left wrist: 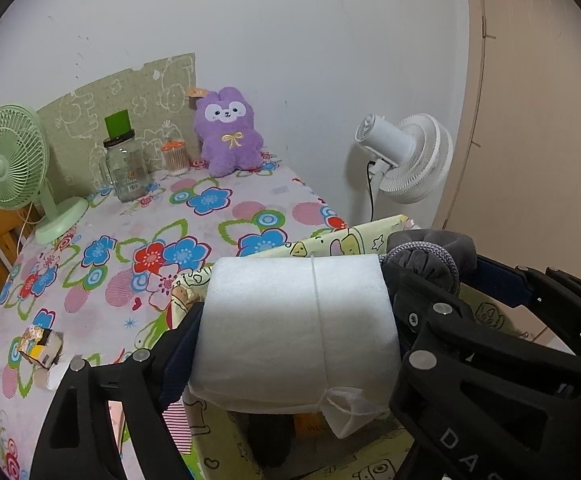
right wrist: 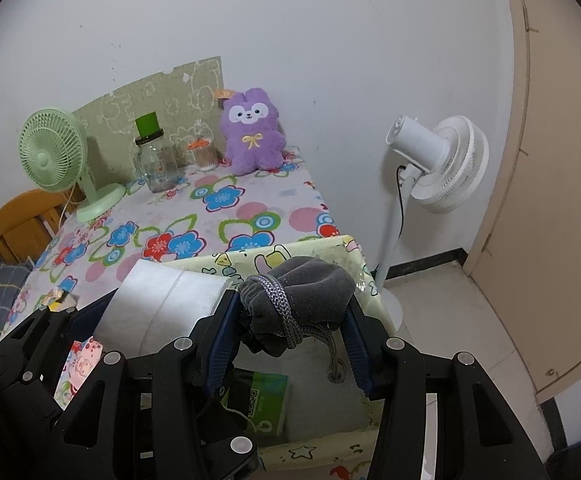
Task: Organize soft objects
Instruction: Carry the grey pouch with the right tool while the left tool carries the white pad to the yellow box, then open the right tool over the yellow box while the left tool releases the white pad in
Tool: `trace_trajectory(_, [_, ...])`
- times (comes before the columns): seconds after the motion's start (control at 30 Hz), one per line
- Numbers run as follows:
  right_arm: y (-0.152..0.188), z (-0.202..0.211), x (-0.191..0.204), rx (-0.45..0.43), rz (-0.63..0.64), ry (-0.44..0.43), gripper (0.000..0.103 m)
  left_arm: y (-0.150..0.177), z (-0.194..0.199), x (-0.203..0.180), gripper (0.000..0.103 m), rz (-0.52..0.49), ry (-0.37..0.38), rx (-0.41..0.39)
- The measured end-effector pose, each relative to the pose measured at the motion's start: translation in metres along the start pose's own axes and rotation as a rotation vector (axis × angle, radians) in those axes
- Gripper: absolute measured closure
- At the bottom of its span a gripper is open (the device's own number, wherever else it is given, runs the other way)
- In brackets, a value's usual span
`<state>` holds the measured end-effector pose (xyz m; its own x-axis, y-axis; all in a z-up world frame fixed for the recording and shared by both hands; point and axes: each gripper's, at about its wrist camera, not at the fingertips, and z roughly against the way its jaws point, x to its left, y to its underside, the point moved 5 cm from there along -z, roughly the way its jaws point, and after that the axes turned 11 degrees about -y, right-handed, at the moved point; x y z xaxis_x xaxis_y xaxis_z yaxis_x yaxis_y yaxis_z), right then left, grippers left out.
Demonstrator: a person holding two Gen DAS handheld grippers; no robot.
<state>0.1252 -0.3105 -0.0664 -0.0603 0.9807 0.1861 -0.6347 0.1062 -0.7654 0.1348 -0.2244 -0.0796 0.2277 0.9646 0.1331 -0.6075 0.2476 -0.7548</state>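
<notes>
A desk [right wrist: 250, 216] under a flowered cloth stands against a white wall, with a door to the right and a white standing fan [right wrist: 446, 164] on the floor beside it. Along the desk's far edge sit a green fan [right wrist: 54, 152], a glass jar [right wrist: 156, 164], a small swab pot [right wrist: 204, 156] and a purple plush [right wrist: 252, 136], leaned upright on the wall, likely so it stays in view and out of the way. At the desk's near right corner an open cartoon-print box [right wrist: 322, 250] waits, already holding a green packet [right wrist: 262, 400] and something white.

The left tool [left wrist: 294, 344] grasps a white foam roll [left wrist: 294, 320] tied with string, its jaws set wide because the roll is broad; the roll hangs over the box's near side. The right tool [right wrist: 294, 320] is clenched on a grey drawstring pouch [right wrist: 302, 292], pads pressing its sides, cord dangling below. Both tools sit side by side, tilted downward over the box, which suggests the soft things are being gathered there and are about to be dropped in. A small crumpled carton [left wrist: 38, 346] lies near the desk's left edge, apart from all this.
</notes>
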Motion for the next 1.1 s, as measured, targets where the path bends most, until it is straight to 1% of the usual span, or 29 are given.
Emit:
trace_trajectory(0.1, [0.0,-0.004,-0.001,0.008,-0.008,-0.007,0.05,-0.001,-0.001,-0.001,0.013,-0.015,-0.003,0.006])
trace_trajectory(0.2, [0.0,-0.006,-0.002,0.007,-0.011,-0.001,0.05,-0.001,0.003,-0.004,0.006,-0.037,0.011,0.001])
trace_trajectory(0.33, [-0.003,-0.006,-0.002,0.001,-0.01,0.001,0.05,-0.004,0.006,-0.003,0.004,-0.051,-0.008,-0.016])
trace_trajectory(0.57, [-0.003,-0.01,0.003,0.01,-0.013,-0.024,0.05,-0.004,0.002,0.003,0.004,-0.043,-0.022,0.001])
trace_trajectory(0.7, [-0.003,-0.012,0.007,0.014,-0.009,-0.038,0.047,-0.002,0.002,0.006,0.004,-0.04,-0.025,0.008])
trace_trajectory(0.73, [-0.003,-0.012,0.008,0.015,-0.007,-0.039,0.043,-0.001,0.002,0.006,0.004,-0.04,-0.024,0.01])
trace_trajectory(0.83, [-0.002,-0.01,0.009,0.009,-0.005,-0.026,0.022,-0.001,0.003,0.008,0.004,-0.038,-0.017,0.008])
trace_trajectory(0.87, [-0.003,-0.008,0.01,-0.003,-0.004,-0.021,0.019,-0.001,0.005,0.008,0.004,-0.036,-0.014,0.006])
trace_trajectory(1.1, [-0.003,0.001,0.015,-0.022,-0.011,-0.024,0.016,0.0,0.015,0.012,0.004,-0.03,-0.014,-0.012])
